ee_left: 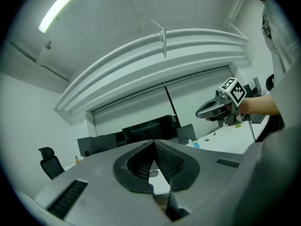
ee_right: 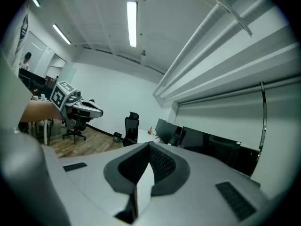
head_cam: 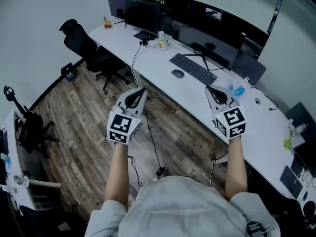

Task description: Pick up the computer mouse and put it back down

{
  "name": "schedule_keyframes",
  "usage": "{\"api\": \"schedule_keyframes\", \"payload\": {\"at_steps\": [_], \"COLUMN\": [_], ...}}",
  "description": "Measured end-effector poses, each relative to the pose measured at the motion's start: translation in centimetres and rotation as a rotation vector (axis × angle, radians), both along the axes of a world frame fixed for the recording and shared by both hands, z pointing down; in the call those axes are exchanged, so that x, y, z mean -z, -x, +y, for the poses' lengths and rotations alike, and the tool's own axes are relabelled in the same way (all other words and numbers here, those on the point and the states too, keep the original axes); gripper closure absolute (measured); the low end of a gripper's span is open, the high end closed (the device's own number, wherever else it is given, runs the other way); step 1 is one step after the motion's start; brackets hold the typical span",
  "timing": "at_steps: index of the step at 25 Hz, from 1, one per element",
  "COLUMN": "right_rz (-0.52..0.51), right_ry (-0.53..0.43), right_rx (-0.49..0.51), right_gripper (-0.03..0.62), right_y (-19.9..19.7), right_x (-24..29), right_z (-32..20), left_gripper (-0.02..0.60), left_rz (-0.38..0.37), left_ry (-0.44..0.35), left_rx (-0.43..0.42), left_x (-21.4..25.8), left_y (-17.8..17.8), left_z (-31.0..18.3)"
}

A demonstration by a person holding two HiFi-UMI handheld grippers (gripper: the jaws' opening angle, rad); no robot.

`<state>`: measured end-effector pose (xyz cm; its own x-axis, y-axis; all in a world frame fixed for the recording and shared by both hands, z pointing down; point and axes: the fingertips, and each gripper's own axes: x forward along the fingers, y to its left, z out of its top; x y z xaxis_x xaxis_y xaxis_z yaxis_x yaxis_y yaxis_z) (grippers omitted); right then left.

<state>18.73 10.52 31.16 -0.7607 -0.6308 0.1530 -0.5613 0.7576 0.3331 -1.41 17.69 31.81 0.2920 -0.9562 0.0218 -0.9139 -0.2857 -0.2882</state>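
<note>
We hold both tools in the air at the near side of the long white bench (head_cam: 197, 113), and neither touches anything. The left hand-held gripper (head_cam: 140, 92) points at the near edge of the bench, above the wooden floor (head_cam: 84, 127). Its jaws are pressed together with nothing between them. The right hand-held gripper (head_cam: 213, 89) reaches over the bench top, and its jaws likewise meet at the tips, empty. The computer mouse (head_cam: 177, 73) lies on the bench, farther off than both tools and between them, just left of the dark keyboard (head_cam: 193, 68). Beyond the mouse stand dark monitors (head_cam: 143, 15) and a bottle (head_cam: 161, 40). A black office chair (head_cam: 84, 46) sits at the far left.
</note>
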Motion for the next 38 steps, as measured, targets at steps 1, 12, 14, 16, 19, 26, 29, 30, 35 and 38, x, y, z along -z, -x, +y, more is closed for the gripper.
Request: {"api": "schedule_keyframes", "payload": {"at_steps": [1,12,14,16,19,26,29,30,35,38], "right_rz": [0.001,-0.015,-0.010,-0.003,-0.003,0.000,0.018,0.023,0.054,0.083], "right_ry": [0.000,0.025,0.029,0.027,0.021,0.026,0.034,0.039,0.062,0.072], "right_rx": [0.000,-0.010,-0.010,-0.008,-0.005,-0.017,-0.017,-0.014,0.007,0.020], "right_gripper": [0.594,0.593,0.592,0.592,0.593,0.592,0.566,0.552,0.449,0.400], "right_y": [0.0,0.2,0.3,0.4,0.7,1.1,1.4,1.6,2.2,2.5], "right_x": [-0.1,-0.6,-0.8,-1.0,-0.9,-0.9,-1.1,-1.2,-2.0,-2.5], "right_z": [0.0,0.4,0.5,0.7,0.9,0.7,0.7,0.7,1.0,1.1], "left_gripper": [0.569,0.568,0.568,0.569,0.569,0.569,0.569,0.569,0.569,0.569], "left_rz": [-0.005,0.007,0.002,-0.017,-0.041,-0.031,-0.029,-0.028,-0.021,-0.024], "left_ry": [0.003,0.027,0.031,0.041,0.052,0.039,0.038,0.038,0.036,0.054], "left_rx": [0.001,0.037,0.050,0.061,0.057,0.002,-0.007,-0.006,0.002,0.006], "left_x": [0.0,-1.0,-1.3,-1.7,-2.0,-2.0,-2.1,-2.1,-2.4,-2.9], "left_y": [0.0,1.4,1.8,2.0,2.0,1.5,1.7,1.8,2.1,2.2], "left_z": [-0.1,-0.1,-0.1,-0.1,0.0,0.5,0.4,0.4,0.4,0.3]}}
